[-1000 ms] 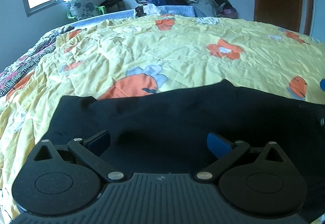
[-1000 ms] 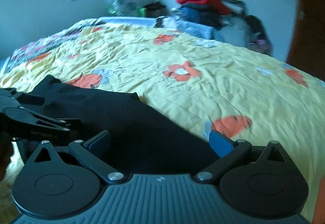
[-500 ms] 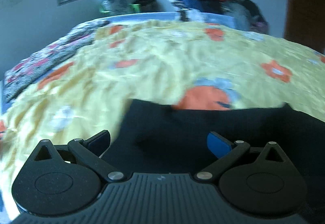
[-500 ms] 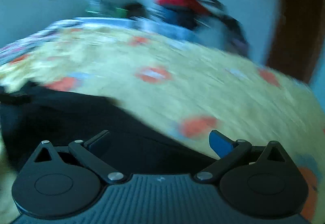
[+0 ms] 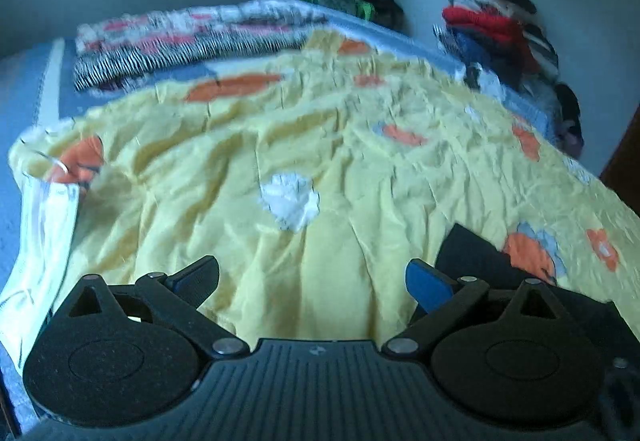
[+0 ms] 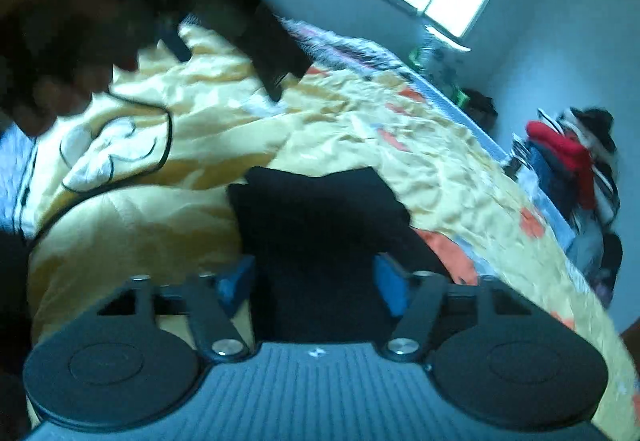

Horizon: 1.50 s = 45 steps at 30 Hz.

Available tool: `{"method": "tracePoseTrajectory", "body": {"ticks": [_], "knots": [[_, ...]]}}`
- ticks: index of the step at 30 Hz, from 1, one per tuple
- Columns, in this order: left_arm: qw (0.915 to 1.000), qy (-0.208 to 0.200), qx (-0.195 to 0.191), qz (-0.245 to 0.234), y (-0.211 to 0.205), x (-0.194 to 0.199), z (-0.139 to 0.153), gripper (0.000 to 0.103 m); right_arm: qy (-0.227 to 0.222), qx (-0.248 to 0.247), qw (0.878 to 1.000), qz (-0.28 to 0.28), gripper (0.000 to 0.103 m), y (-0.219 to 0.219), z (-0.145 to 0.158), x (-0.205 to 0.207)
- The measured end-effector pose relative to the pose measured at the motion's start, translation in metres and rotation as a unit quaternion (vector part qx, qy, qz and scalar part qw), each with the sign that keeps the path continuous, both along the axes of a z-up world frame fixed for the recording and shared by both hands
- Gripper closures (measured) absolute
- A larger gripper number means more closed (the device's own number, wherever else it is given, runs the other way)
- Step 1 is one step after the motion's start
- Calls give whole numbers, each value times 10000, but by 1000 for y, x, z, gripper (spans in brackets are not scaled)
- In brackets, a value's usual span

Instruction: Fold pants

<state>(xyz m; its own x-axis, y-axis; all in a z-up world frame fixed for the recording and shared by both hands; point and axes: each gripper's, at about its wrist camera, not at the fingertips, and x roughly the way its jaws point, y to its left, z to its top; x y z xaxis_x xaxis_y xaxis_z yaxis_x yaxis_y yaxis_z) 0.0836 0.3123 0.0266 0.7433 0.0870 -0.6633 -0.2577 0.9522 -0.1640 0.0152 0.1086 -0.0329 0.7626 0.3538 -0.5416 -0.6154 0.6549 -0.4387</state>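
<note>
The black pants [image 6: 320, 217] lie flat on the yellow flowered bedspread [image 6: 360, 121]. In the right wrist view they fill the space straight ahead of my right gripper [image 6: 316, 285], which is open with its blue pads on either side of the cloth. In the left wrist view only a corner of the pants [image 5: 468, 253] shows at the lower right. My left gripper [image 5: 312, 281] is open and empty over the bare bedspread [image 5: 300, 145], left of the pants.
A striped folded blanket [image 5: 192, 45] lies at the head of the bed. A pile of clothes [image 5: 500, 37] stands by the far wall. A blurred dark shape, the left gripper in the person's hand [image 6: 100, 21], crosses the upper left of the right wrist view.
Both grippers have swung to the left. The left one has left the pants and now faces bare bedspread. The right one tilted and its fingers stand closer together.
</note>
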Motion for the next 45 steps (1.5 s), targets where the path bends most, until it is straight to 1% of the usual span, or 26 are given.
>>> {"method": "tracePoseTrajectory", "body": {"ticks": [3,7,8,9,12,14,16,18,20,22,23,24,25,26,28,29,30,32,33,34,36,37,38,41,43,45], "knots": [[9988,205,-149,-420,-5,5,-1,5,-24,-411,9991,114,47,23,-13,2],[9928,436,-785,-792,-16,12,-9,3,-455,-934,9945,164,48,36,-25,-7],[9904,528,-963,-834,-17,14,-12,3,-605,-1091,9921,110,51,39,-28,-5],[9864,655,-1202,-909,-18,18,-16,3,-701,-1215,9901,82,62,42,-31,-3],[9750,951,-1763,-966,-17,24,-30,3,-728,-1384,9875,190,85,44,-38,3],[9651,1107,-2164,-974,-16,28,-39,3,-758,-1335,9878,251,90,44,-39,4],[9528,1192,-2617,-975,-15,35,-50,3,-498,-744,9959,139,92,34,-26,11],[9380,1241,-3103,-923,-14,43,-60,3,-2,189,9998,-90,93,14,-4,22],[9181,1284,-3660,-818,-16,50,-67,1,345,859,9954,-258,93,-4,13,34],[8923,1150,-4283,-847,-20,57,-74,1,550,1281,9894,-415,93,-19,24,43],[8815,1053,-4519,-874,-22,63,-78,5,654,1439,9864,-455,93,-25,27,45],[8774,1018,-4610,-854,-23,67,-80,11,736,1582,9836,-455,93,-30,29,47],[8751,1002,-4663,-824,-25,72,-83,36,794,1661,9818,-474,93,-33,31,48],[8776,1047,-4608,-809,-27,76,-83,59,898,1723,9799,-460,93,-36,31,49],[8893,1186,-4347,-785,-28,81,-83,68,1359,1863,9730,-144,93,-42,33,51],[8926,1141,-4280,-847,-29,80,-82,77,1537,2076,9661,51,93,-51,38,51],[8967,1080,-4197,-903,-29,79,-80,78,1729,2416,9544,274,93,-63,44,51],[9184,906,-3714,-1020,-37,74,-67,80,1857,3078,9328,268,93,-88,55,58],[9319,768,-3375,-1082,-44,70,-58,80,1814,3149,9315,-123,93,-97,57,68],[9455,576,-2977,-1185,-56,64,-46,81,1728,2950,9380,-572,93,-99,55,79],[9628,194,-2299,-1403,-77,48,-24,81,1552,2247,9538,-1252,93,-93,39,99],[9681,-4,-1987,-1526,-89,38,-12,81,1582,2140,9547,-1330,93,-91,31,104],[9705,-146,-1770,-1631,-99,29,-1,81,1692,2234,9513,-1285,93,-91,27,106],[9693,-452,-1392,-1977,-135,8,27,81,1732,3084,9282,-1153,93,-107,34,92],[9649,-624,-1192,-2255,-165,-5,42,81,1614,3534,9135,-1208,93,-129,45,80],[9574,-813,-1081,-2552,-196,-17,53,81,1413,3819,9041,-1294,93,-156,58,61]]}}
